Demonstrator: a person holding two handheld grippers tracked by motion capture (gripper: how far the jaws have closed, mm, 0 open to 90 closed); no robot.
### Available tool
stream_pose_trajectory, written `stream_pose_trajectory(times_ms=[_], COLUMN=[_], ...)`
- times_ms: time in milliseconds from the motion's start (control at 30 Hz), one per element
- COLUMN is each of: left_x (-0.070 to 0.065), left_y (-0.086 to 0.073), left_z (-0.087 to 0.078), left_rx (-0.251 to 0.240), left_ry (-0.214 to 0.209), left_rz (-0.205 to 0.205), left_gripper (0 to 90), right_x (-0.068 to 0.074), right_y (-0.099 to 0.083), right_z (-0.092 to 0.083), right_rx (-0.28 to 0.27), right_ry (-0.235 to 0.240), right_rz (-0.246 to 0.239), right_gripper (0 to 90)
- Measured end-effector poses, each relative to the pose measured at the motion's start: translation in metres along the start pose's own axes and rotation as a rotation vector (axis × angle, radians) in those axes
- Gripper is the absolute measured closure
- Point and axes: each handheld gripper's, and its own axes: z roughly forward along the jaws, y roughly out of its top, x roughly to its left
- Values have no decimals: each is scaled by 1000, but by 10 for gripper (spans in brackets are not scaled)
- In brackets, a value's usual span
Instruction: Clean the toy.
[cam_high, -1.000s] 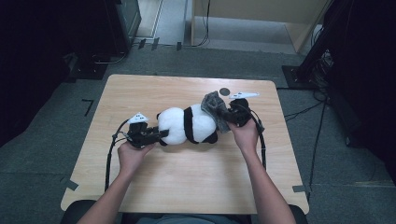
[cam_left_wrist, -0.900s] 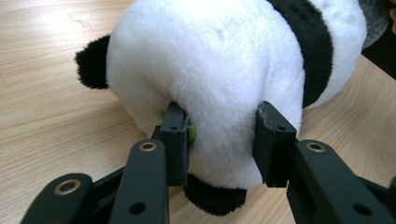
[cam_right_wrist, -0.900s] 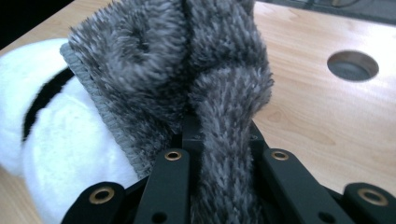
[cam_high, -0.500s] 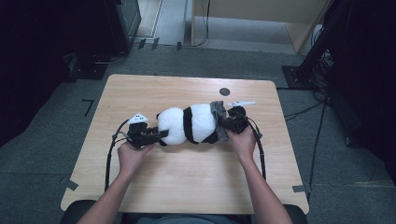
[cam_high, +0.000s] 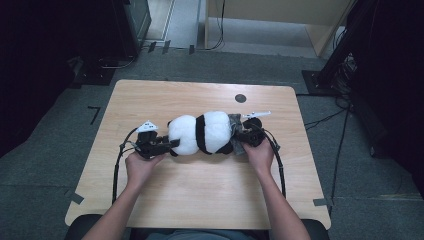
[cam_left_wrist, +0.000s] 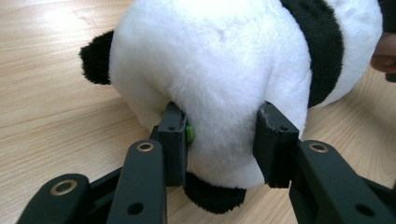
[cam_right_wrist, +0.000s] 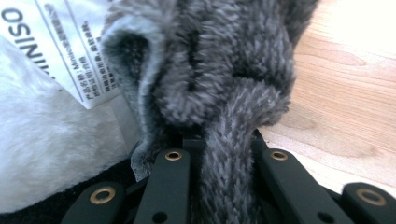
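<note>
Wooden table (cam_high: 200, 195), pale grain, set on grey floor (cam_high: 45, 175); dark equipment stands (cam_high: 125, 25) at rear left, more cables and a stand base (cam_high: 330, 80) at rear right. Small dark round mark (cam_high: 240, 98) on table top, beyond the toy, well apart from it.

Plush panda (cam_high: 202, 132) lying on its side across table middle, white body with black band, black ear and paw showing in left gripper view (cam_left_wrist: 219, 70). White printed label (cam_right_wrist: 70, 46) sewn at its far end, seen close in right gripper view.

Grey fuzzy cloth (cam_high: 236, 131) bunched against panda's right end, touching it; knitted strand (cam_right_wrist: 229, 154) of it running down between right jaws.

Left gripper (cam_high: 167, 145) at panda's left end: jaws clamped on white fur, pads pressing in from both sides, fur bulging between them (cam_left_wrist: 222, 140). Jaws just easing slightly apart, panda between them.

Right gripper (cam_high: 240, 136) at panda's right end: jaws drawn together on the grey cloth, strand pinched between them (cam_right_wrist: 217, 144). Cloth blocks sight of panda's end from this side.

Black cables (cam_high: 117, 170) looping from each gripper back along the forearms.
</note>
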Motion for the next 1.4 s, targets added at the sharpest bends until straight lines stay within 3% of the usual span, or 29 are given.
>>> stream_pose_trajectory(times_ms=[267, 367, 533, 733, 833, 1167, 1400], left_x=[-1, -1, -2, -2, -1, -3, -3], left_y=[1, 1, 1, 1, 0, 0, 0], left_z=[0, 0, -1, -1, -1, 0, 1], left_rx=[1, 1, 2, 3, 4, -5, -7], left_ry=[4, 5, 8, 6, 5, 7, 8], left_rz=[0, 0, -1, 0, -3, 0, 6], left_gripper=[598, 595, 595, 593, 592, 589, 590], right_x=[-7, -8, 2, 23, 31, 27, 31], right_y=[12, 20, 38, 53, 55, 46, 33], right_z=[-28, -44, -59, -54, -48, -39, -36], right_rx=[-78, -135, -170, -163, -153, -153, -207], right_ry=[-16, -25, -12, 30, 28, 32, -5], right_rz=[3, -2, -40, -86, -104, -90, -97], right_gripper=[801, 801, 800, 800, 800, 798, 799])
